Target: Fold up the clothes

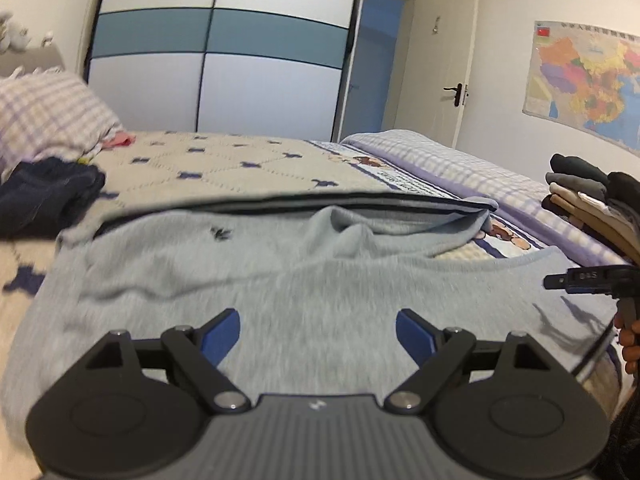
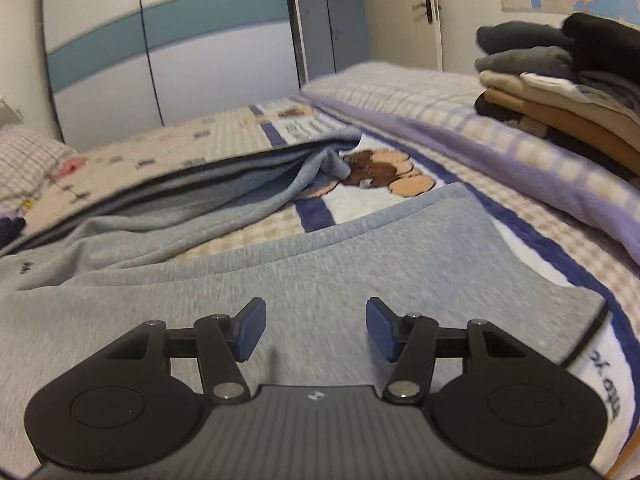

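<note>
Fingers: both my left gripper [image 1: 318, 334] and right gripper [image 2: 316, 328] spread wide, holding nothing.
Sweater [image 1: 320, 280]: lies rumpled on the bed [image 2: 540, 168].
Risk: I'd judge a pinch could catch bedcover too.

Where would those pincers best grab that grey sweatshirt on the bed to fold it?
Probably at the grey sweatshirt's near right corner, coming in low from the right. Its black-trimmed edge lies flat and free on the bedspread there, so a finger could slip under. Both the left gripper and right gripper are open above it.

Garment [image 2: 320, 248] lies on bed [image 2: 248, 132] beneath right claw [image 2: 316, 328]; folded stack [image 2: 560, 92] ahead to its right.
</note>
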{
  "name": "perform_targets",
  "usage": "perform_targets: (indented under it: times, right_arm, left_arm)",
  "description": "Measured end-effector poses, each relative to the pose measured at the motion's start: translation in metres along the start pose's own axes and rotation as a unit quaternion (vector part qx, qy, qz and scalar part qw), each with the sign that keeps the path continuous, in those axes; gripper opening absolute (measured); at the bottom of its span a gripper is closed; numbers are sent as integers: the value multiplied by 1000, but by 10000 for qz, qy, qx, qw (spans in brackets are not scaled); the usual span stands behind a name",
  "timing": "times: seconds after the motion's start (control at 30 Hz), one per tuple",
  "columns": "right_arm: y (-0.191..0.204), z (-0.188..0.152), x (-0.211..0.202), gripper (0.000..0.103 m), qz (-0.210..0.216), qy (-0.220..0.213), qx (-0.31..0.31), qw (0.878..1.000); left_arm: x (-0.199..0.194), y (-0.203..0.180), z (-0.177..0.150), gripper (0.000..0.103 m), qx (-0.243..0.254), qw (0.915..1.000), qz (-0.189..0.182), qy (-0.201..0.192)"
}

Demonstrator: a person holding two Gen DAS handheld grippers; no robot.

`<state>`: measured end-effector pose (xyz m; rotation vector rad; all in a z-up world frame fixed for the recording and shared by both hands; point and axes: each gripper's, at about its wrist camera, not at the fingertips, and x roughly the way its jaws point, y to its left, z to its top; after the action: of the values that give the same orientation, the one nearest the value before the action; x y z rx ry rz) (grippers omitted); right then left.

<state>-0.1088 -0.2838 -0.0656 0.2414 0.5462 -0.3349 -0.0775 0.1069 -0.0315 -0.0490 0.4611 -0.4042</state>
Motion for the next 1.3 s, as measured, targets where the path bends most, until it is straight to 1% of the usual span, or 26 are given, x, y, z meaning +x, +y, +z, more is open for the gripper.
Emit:
perform_targets:
  times: [0.1,0.2,0.27,0.33,0.43,0.5,0.6,0.67,0.73,0.8,0.93,1.03,1.13,1.3]
  right_arm:
    - [1,7,14,58,-157,126,-19,9998]
    - [2,14,28,58,-315,251,-38,9992]
    - [3,18,37,58,-420,335,-51,9985]
    - [3,23,45,58,-524,409,-66,9978]
    - [-17,31,47,58,-659,399,-86,9970]
    - [-21,37,48,58,-747,443,-94,9962]
    - [-15,48,46,59,-1243,350,-261,9913]
    - [-13,55,42,59,-1110,301,-91,9933]
    - [-11,61,38,59,-912,313,128,9953]
    - [-2,68,34,59,-747,322,178,9965]
    - [23,86,26,59,-489,247,113,9984]
    - [43,101,25,60,-357,153,6,9992]
    - [61,114,31,60,-259,126,-15,9996]
    - [82,127,53,60,-152,139,166,9996]
  left_arm:
    - [19,2,5,87,-42,9999,86,122]
    - [37,13,2,87,-310,9977,334,494]
    - [46,22,-2,87,-566,9934,533,848]
    - [46,28,-2,87,-671,9921,563,903]
    - [43,33,4,87,-825,9897,600,1001]
    - [42,36,7,87,-970,9878,657,1027]
    - [42,43,13,88,-1196,9839,756,1093]
    - [42,45,20,88,-1246,9834,791,1055]
    - [43,45,28,88,-1210,9845,818,966]
    - [42,45,39,88,-1133,9864,848,836]
    - [40,48,61,89,-998,9891,894,602]
    - [42,53,74,89,-1011,9890,958,500]
    - [46,59,82,89,-1058,9883,1015,431]
    - [58,62,83,89,-1040,9879,1069,420]
